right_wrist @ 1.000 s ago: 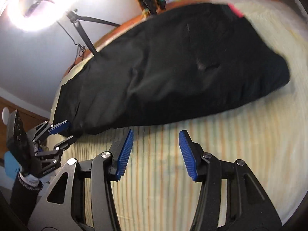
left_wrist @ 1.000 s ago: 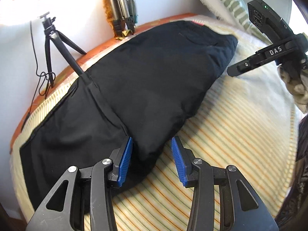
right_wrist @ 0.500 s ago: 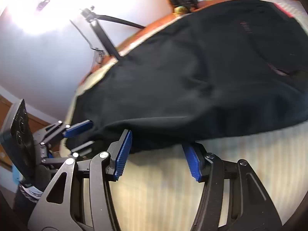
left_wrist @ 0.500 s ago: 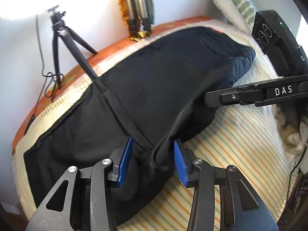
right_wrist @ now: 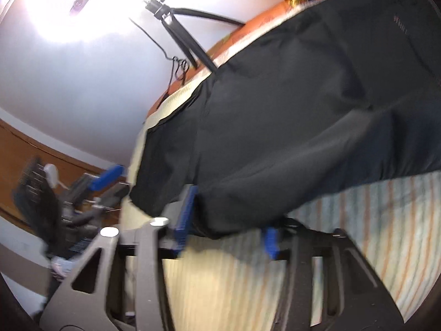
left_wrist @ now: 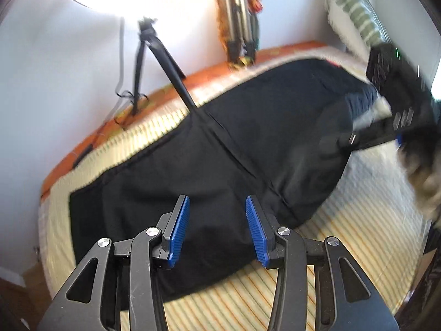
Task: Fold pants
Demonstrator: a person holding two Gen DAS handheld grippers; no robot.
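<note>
Black pants (left_wrist: 248,138) lie stretched out along the striped bed sheet (left_wrist: 344,248). My left gripper (left_wrist: 216,201) hovers over the near part of the pants, its blue pads apart and bare, with the cloth lying under and between them. My right gripper (right_wrist: 228,215) is at the near edge of the pants (right_wrist: 303,110). Its jaws are closing, with a fold of the edge between them that touches the left pad and hides the top of the right one. In the left wrist view the right gripper (left_wrist: 355,138) shows blurred at the far right.
A black tripod (left_wrist: 165,55) stands against the white wall beyond the bed's orange far edge (left_wrist: 193,80), under a glaring lamp. A green-striped pillow (left_wrist: 350,8) sits at the far right corner. The left gripper (right_wrist: 107,176) appears blurred off the bed's left end.
The left gripper has slid from the pants' near edge onto the cloth, jaws unchanged. The right gripper has swung in from bare sheet to the pants' edge, with cloth now between its jaws.
</note>
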